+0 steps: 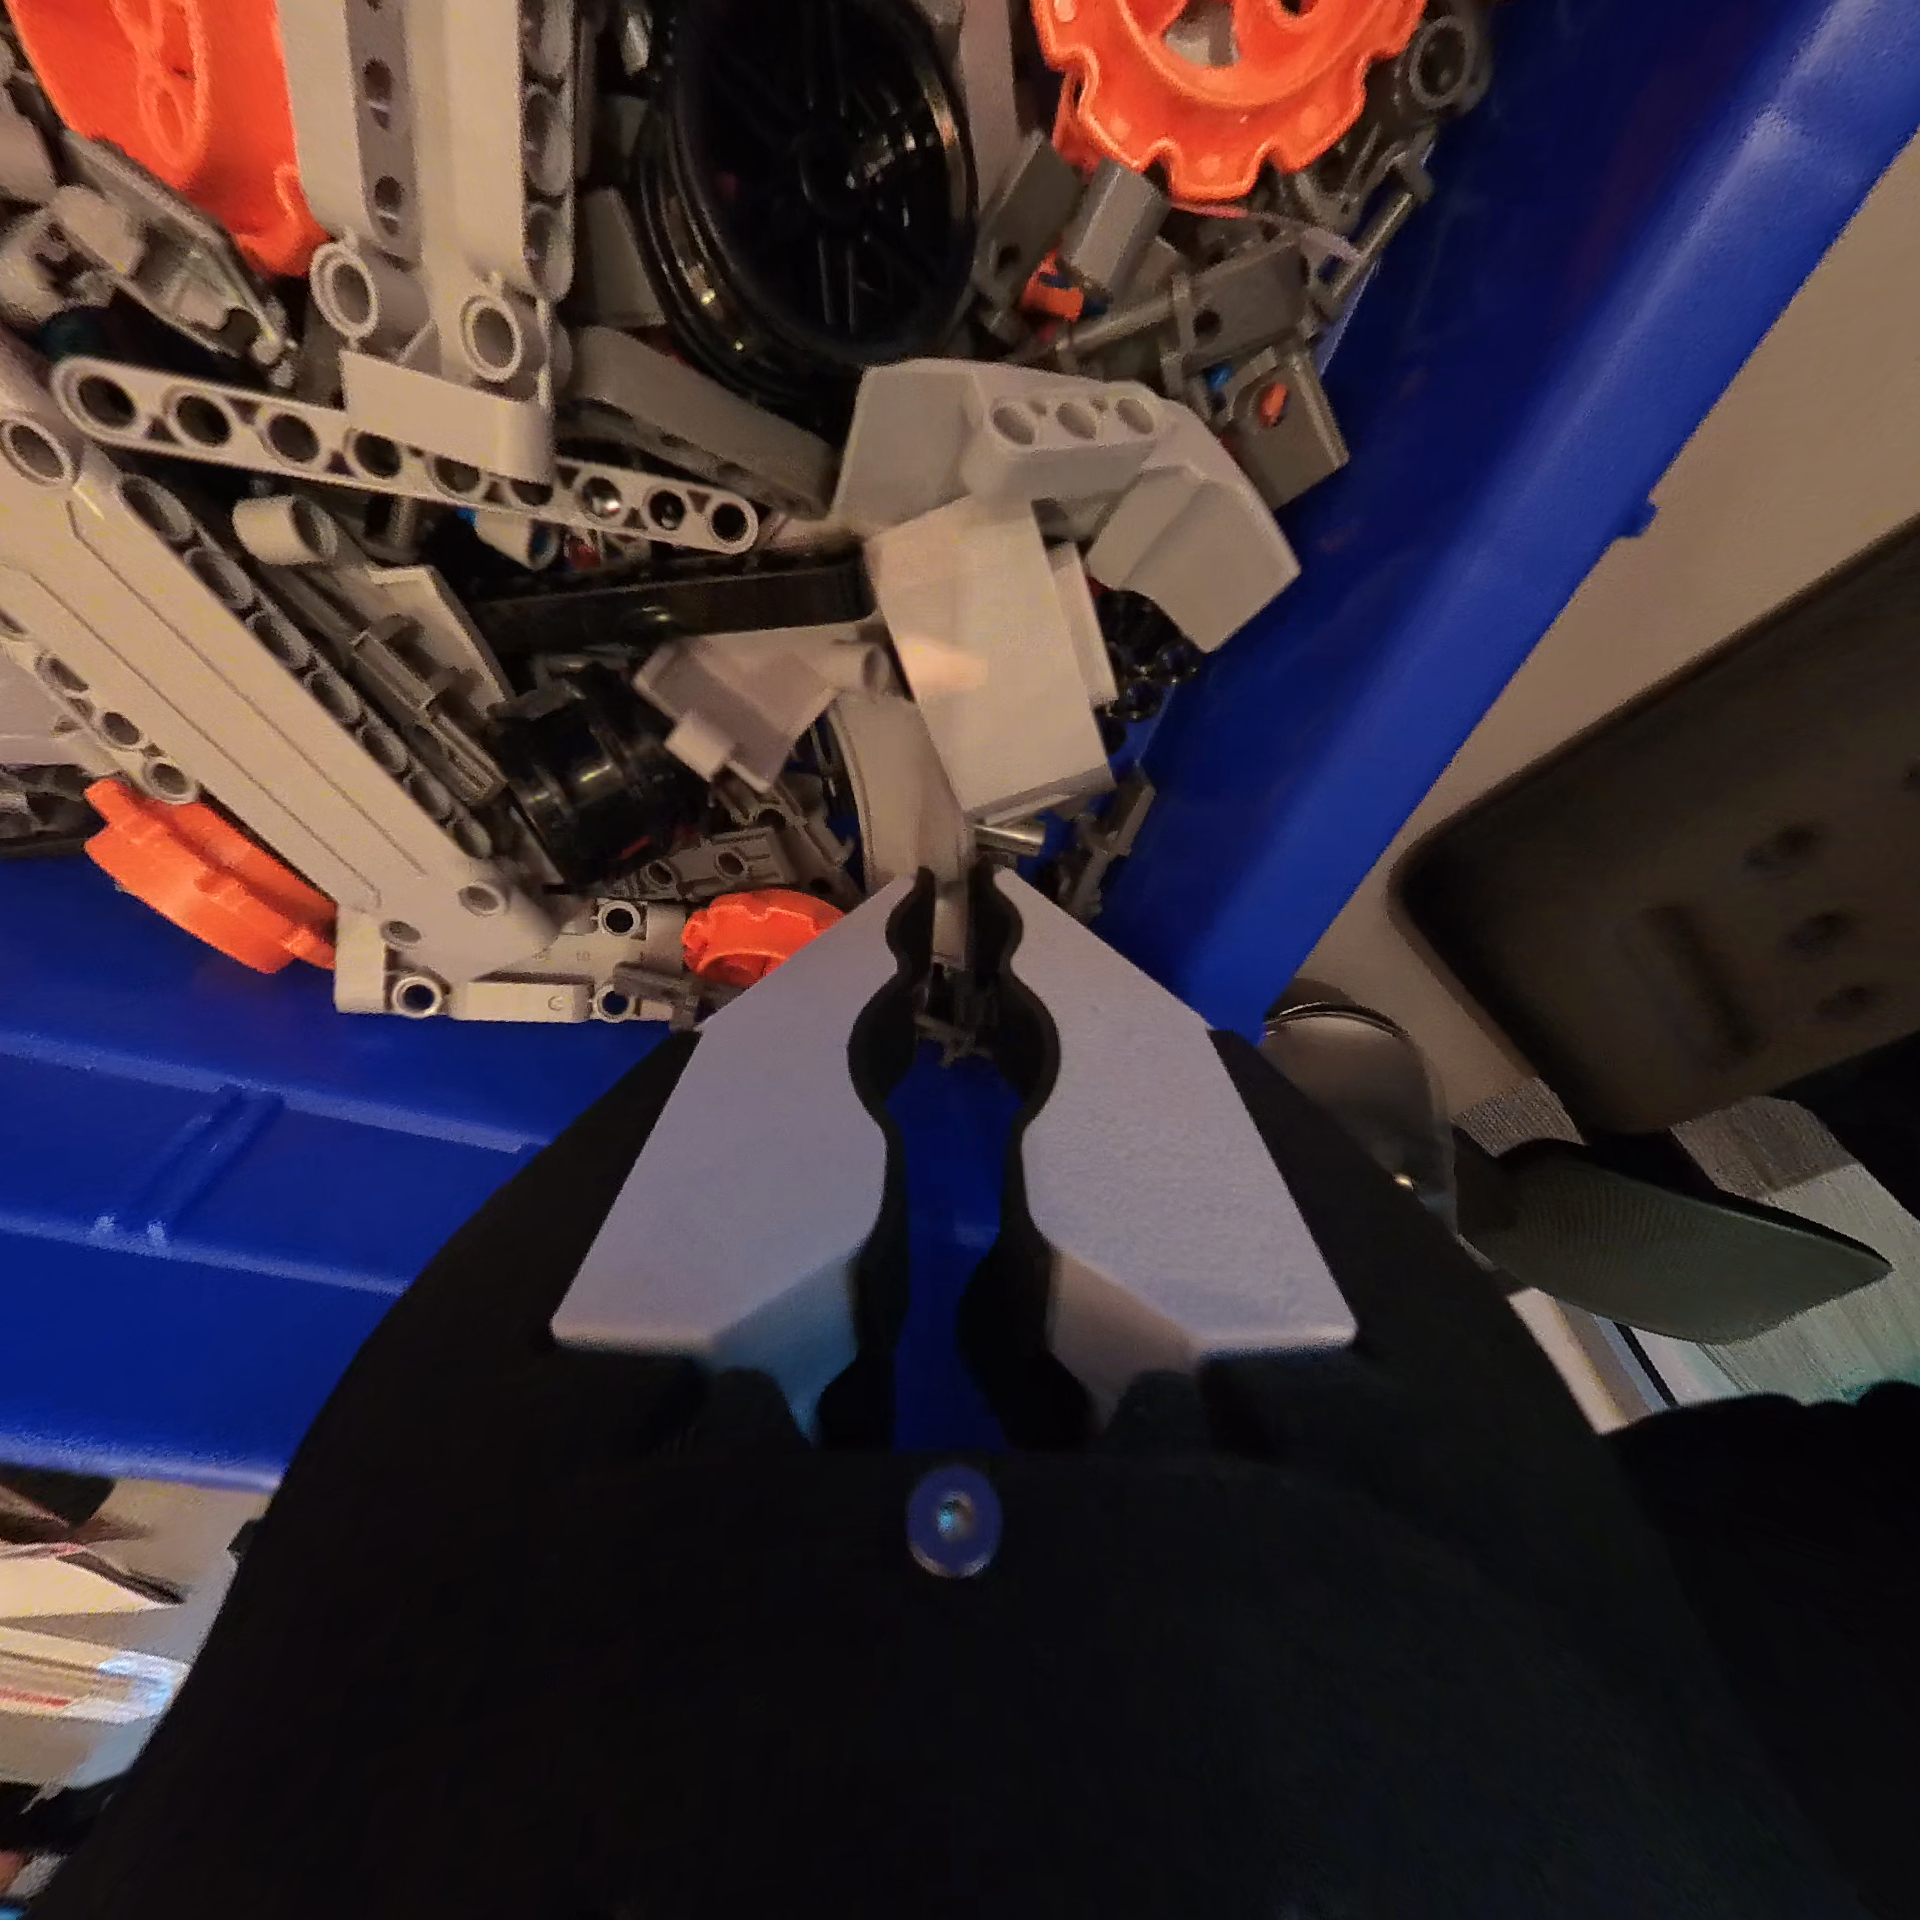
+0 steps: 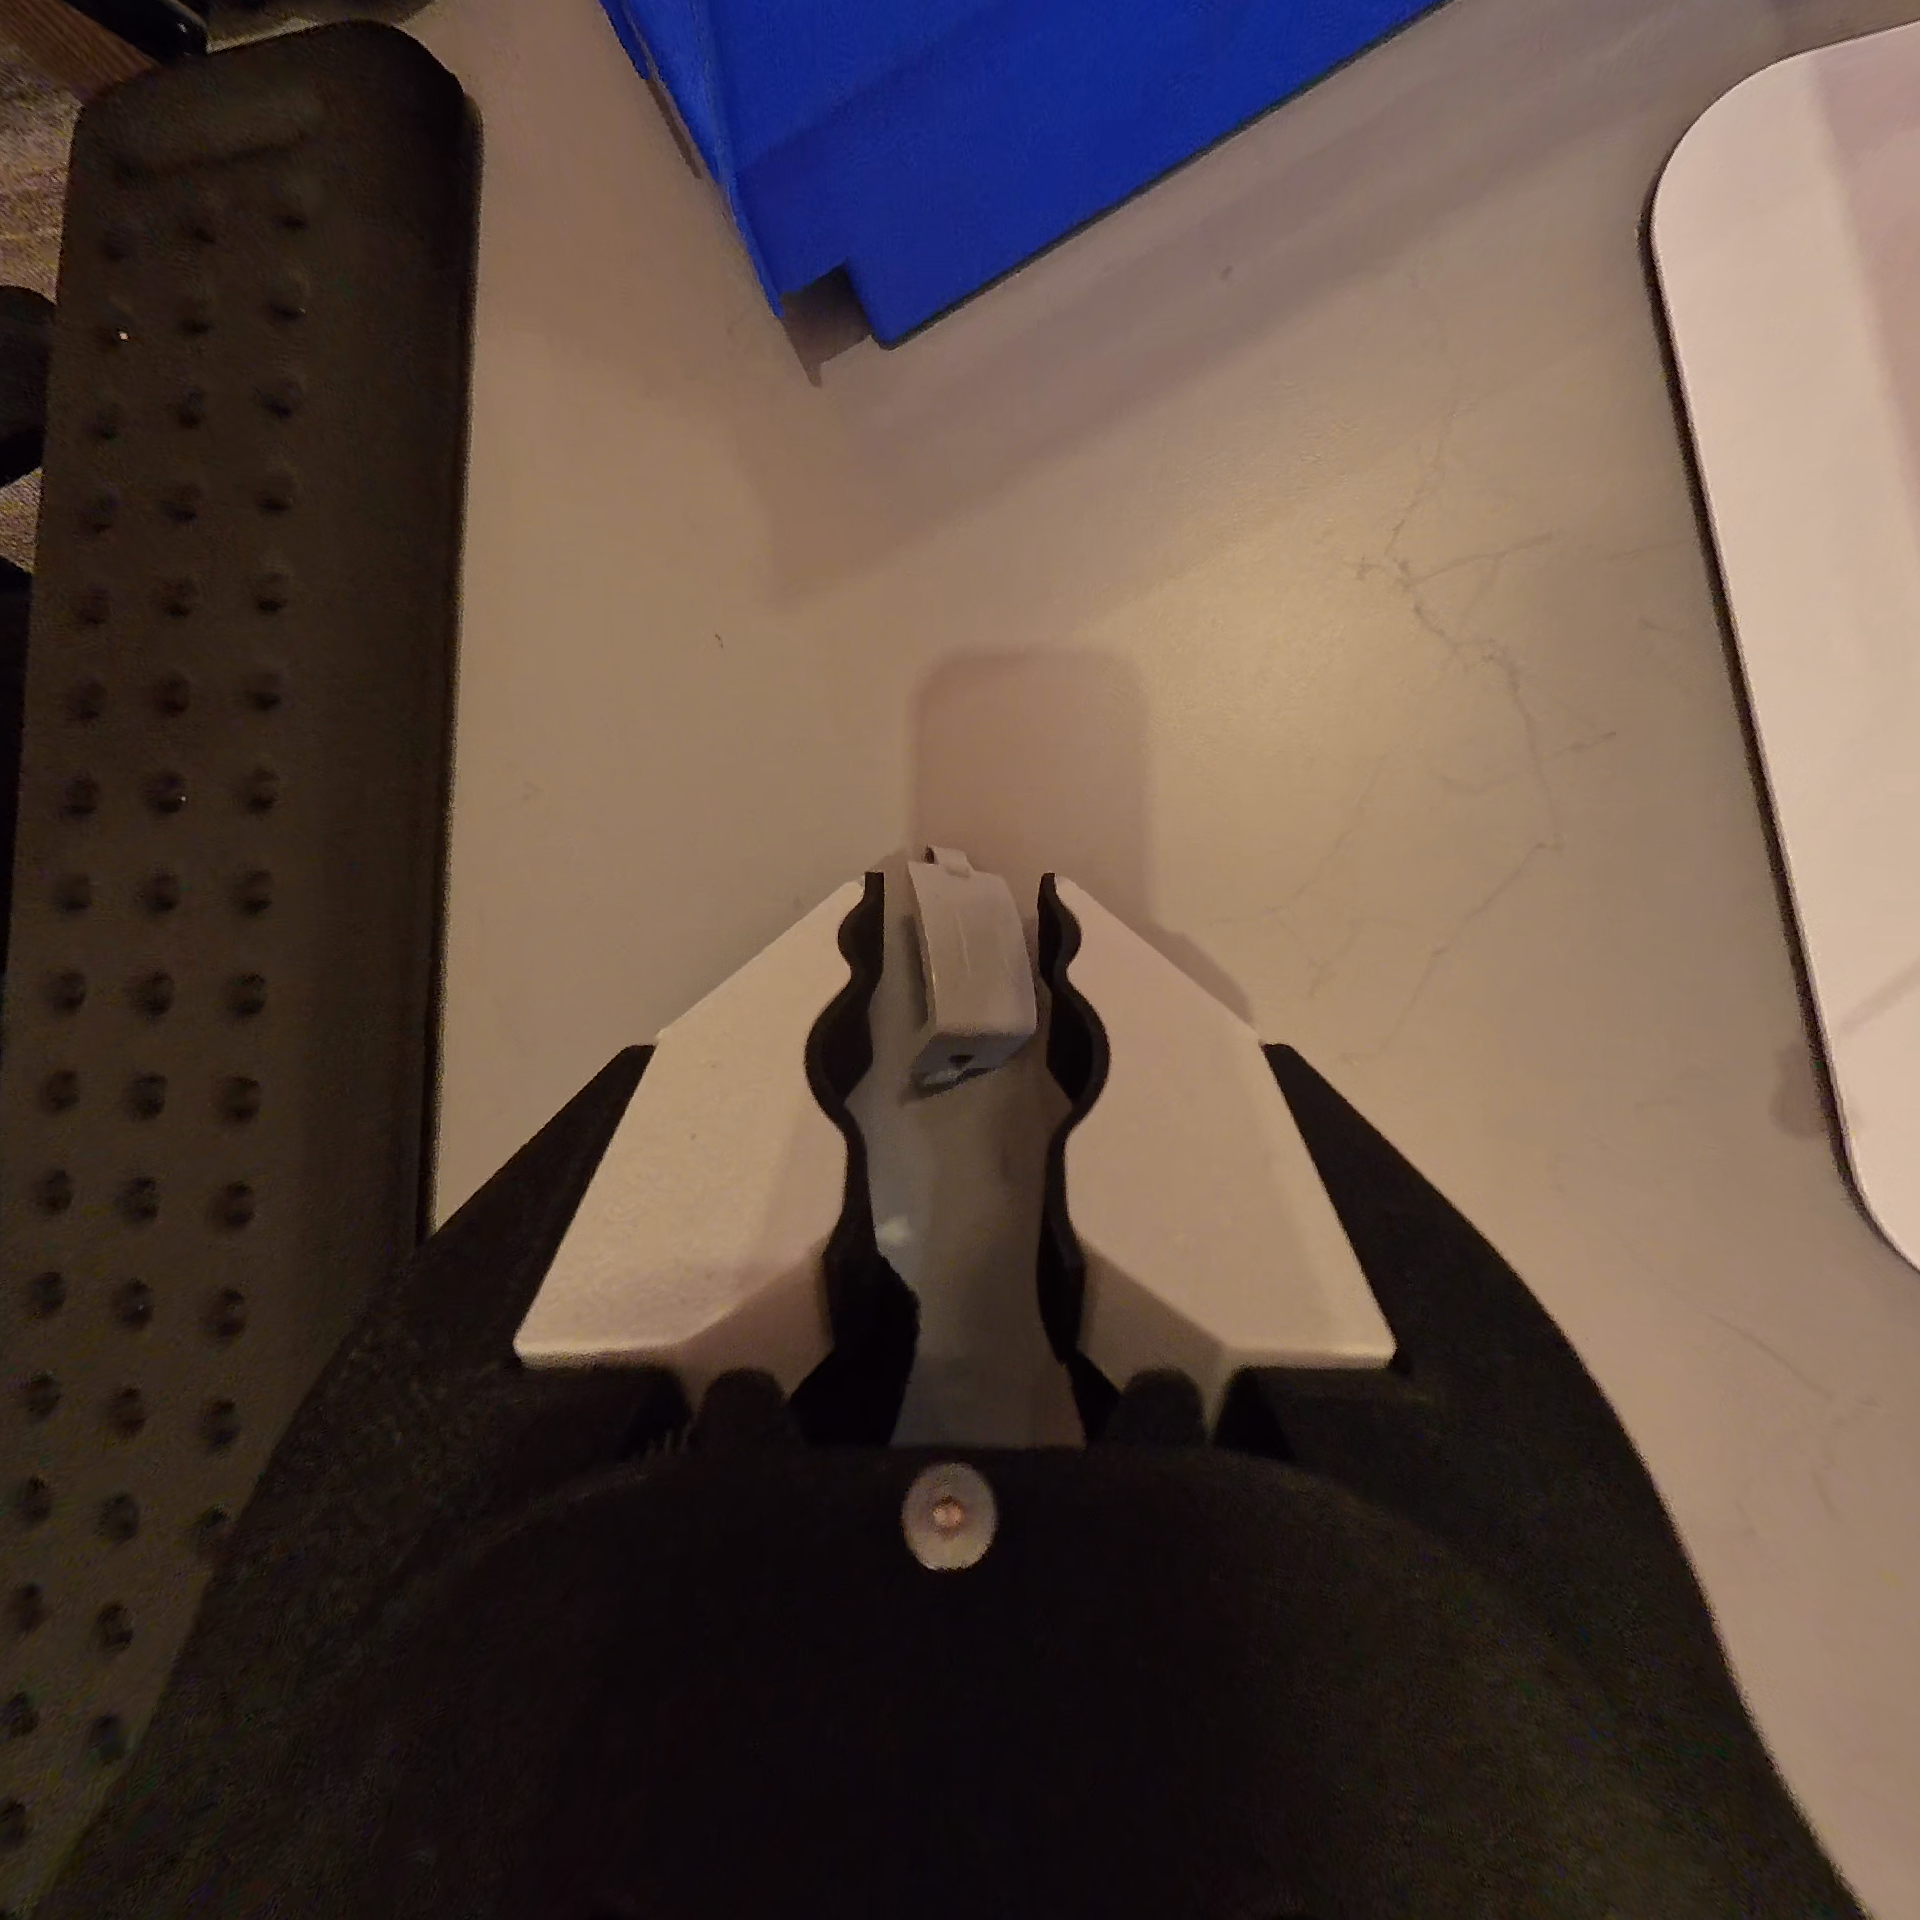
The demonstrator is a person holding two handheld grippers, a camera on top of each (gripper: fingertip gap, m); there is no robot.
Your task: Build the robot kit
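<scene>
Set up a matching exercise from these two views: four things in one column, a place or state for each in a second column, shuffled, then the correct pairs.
Things
1. left gripper
2. right gripper
3. orange toothed wheel
4. black perforated pad

Places or states
A. lies on the pale tabletop, to the left in the right wrist view
B. jaws shut on a curved grey piece above the tabletop
C. in the parts pile, by the blue bin wall
D. jaws shut on a thin grey part at the pile's edge

Pairs: 1-D, 2-B, 3-C, 4-A
</scene>
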